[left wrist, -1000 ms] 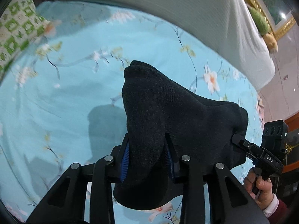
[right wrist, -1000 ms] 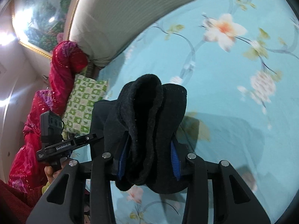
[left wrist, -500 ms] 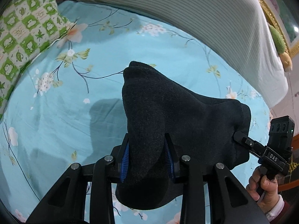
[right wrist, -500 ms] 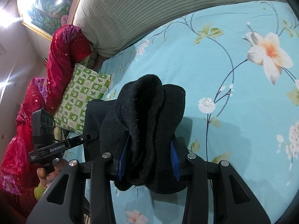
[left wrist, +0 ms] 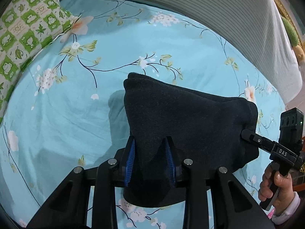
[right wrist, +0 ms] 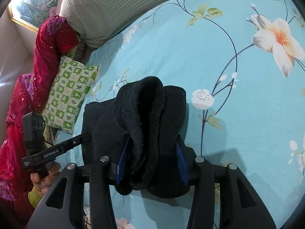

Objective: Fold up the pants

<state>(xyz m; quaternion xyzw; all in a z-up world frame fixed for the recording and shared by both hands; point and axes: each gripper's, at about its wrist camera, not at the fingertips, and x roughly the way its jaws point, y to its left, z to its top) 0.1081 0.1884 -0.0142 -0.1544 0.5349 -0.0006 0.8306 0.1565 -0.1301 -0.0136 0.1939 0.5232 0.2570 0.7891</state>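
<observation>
The dark pants hang bunched and folded between both grippers, held above the light blue flowered bed sheet. My left gripper is shut on one end of the pants. My right gripper is shut on the other end. In the left wrist view the right gripper grips the cloth at the right edge. In the right wrist view the left gripper grips it at the left. The fingertips are buried in the cloth.
A green and white checked pillow lies at the left of the bed. A grey striped bolster runs along the far side. A red blanket is piled beyond the pillow. A framed picture hangs on the wall.
Both grippers have moved forward and lower over the sheet with the pants still held. The pillow and bolster look nearer. The grip has not changed.
</observation>
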